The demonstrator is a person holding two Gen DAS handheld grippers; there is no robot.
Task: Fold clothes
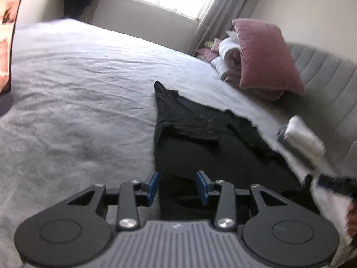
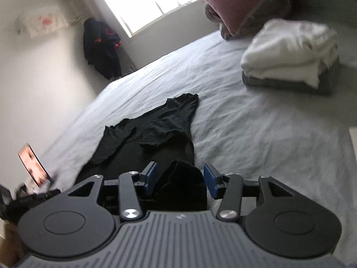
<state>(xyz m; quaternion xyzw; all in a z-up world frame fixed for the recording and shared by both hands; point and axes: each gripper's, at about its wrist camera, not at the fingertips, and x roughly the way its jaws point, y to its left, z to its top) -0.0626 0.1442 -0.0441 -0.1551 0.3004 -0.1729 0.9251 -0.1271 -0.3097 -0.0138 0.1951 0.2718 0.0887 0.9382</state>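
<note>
The black garment (image 1: 200,138) lies spread on the bed (image 1: 78,89). Over its near edge, the left hand-held gripper (image 1: 177,186) and the right hand-held gripper (image 2: 180,179) both stand apart.

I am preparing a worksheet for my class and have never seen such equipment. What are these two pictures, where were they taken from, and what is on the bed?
A person holds a two-finger tool in each hand, and a camera on each looks along its blue-padded fingers. One picture is from the left gripper, the other from the right gripper. Both are open, with nothing clamped. A crumpled black fabric garment lies on the pale grey bedsheet, reaching between both pairs of fingers. Beyond are a pink velvet cushion and a stack of folded white clothes.
</note>
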